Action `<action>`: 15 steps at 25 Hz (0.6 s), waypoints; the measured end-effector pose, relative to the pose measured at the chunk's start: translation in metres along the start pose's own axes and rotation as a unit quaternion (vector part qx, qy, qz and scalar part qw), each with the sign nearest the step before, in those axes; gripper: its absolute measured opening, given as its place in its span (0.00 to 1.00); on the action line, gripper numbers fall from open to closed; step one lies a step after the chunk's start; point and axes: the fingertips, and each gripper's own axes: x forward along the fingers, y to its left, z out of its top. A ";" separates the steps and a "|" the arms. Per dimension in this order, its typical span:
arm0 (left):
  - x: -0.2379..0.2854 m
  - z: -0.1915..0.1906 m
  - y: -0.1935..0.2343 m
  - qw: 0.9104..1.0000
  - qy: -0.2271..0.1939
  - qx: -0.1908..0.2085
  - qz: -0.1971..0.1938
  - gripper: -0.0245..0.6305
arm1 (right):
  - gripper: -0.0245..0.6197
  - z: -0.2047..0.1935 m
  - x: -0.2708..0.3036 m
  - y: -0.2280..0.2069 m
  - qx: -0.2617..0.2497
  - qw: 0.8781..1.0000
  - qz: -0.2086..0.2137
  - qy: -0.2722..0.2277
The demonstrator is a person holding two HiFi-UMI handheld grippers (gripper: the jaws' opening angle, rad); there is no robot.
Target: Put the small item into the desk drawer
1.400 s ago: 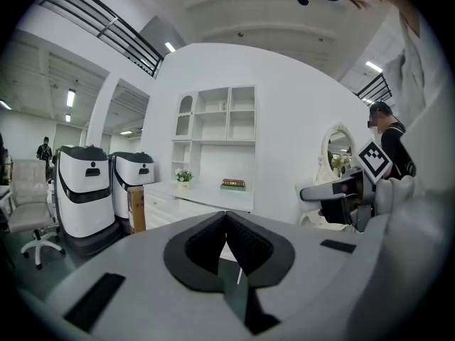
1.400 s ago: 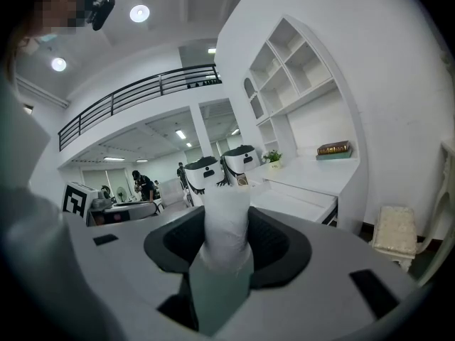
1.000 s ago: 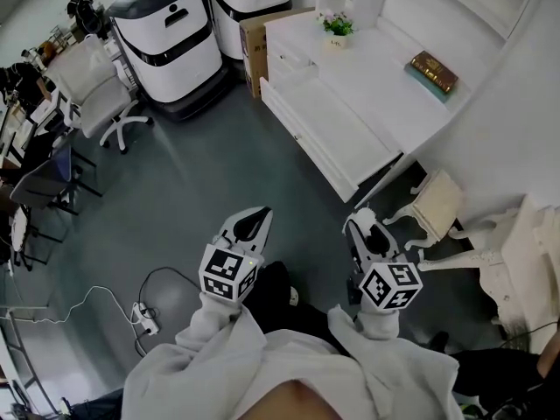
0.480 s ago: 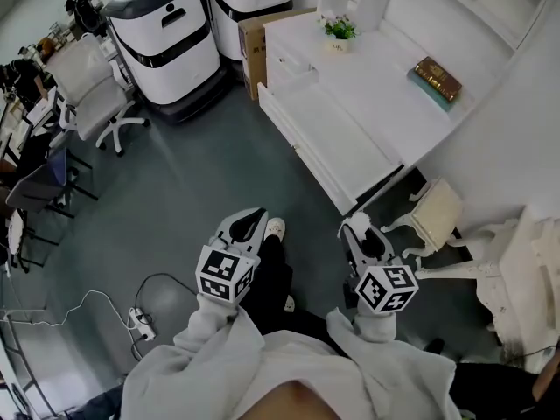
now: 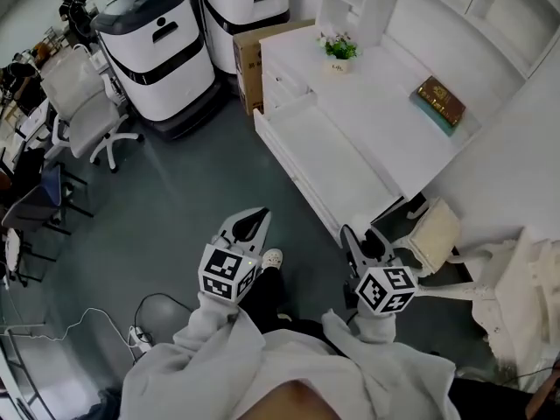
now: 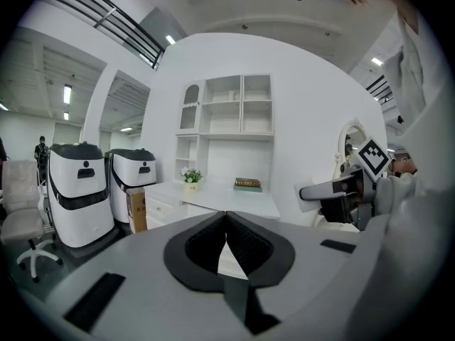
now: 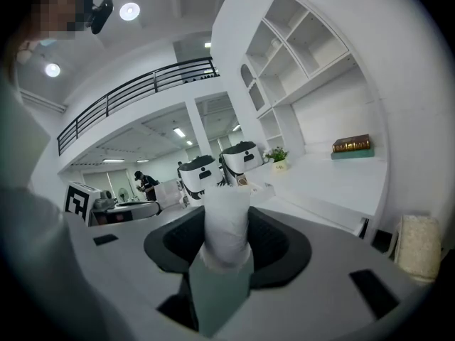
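As we look down, desk (image 5: 385, 94): smooth white top, long shallow drawer (image 5: 324, 156) open at front edge.
Right gripper (image 5: 360, 239): jaws clamp small white crinkled roll (image 7: 226, 219).
Left gripper (image 5: 254, 221): jaws together, empty.

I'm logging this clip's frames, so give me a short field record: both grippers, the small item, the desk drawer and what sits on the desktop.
left gripper: shut, empty
right gripper: shut on white rolled item
desk drawer: pulled out, apart from both grippers
desktop: potted plant, book
task stage: item not yet in the drawer
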 end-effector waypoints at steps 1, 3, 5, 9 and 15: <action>0.007 0.004 0.007 1.000 -0.001 0.001 -0.001 0.06 | 0.33 0.006 0.007 -0.005 -0.001 1.000 -0.005 -0.003; 0.020 0.010 0.023 1.000 -0.002 -0.001 0.000 0.06 | 0.33 0.016 0.020 -0.013 0.002 1.000 -0.016 -0.009; 0.034 0.016 0.038 1.000 -0.002 0.000 -0.001 0.06 | 0.33 0.024 0.032 -0.020 0.002 1.000 -0.025 -0.010; 0.059 0.028 0.066 1.000 -0.003 0.004 -0.003 0.06 | 0.33 0.038 0.052 -0.034 0.013 0.999 -0.043 -0.016; 0.095 0.042 0.092 1.000 -0.005 0.012 -0.022 0.06 | 0.33 0.056 0.086 -0.048 0.025 0.997 -0.061 -0.026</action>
